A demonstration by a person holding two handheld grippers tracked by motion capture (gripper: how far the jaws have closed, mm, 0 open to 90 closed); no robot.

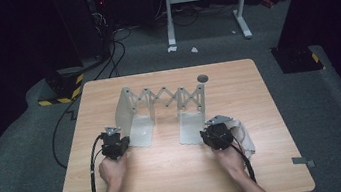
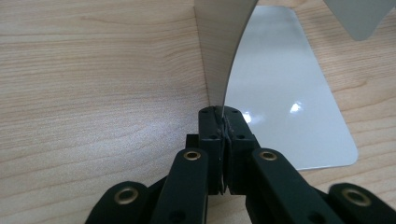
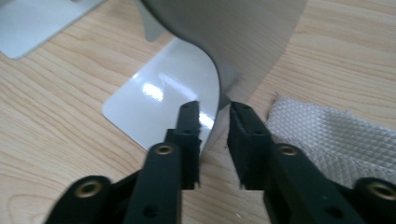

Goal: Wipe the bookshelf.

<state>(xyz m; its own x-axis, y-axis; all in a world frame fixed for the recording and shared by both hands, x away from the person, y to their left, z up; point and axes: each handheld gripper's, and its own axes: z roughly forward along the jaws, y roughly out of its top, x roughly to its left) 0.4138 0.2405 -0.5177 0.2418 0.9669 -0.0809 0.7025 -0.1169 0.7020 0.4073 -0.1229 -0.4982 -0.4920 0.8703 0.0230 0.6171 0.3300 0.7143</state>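
Centrally on the light wooden table stands a pale grey metal expanding bookend rack — two L-shaped end plates joined by a scissor lattice. At its left plate, the left gripper is pressed together on the thin upright edge of the sheet. By the right plate, the right gripper has its jaws slightly spread astride the curved sheet edge — pads not pressing. Just beside it lies a white waffle-textured cloth.
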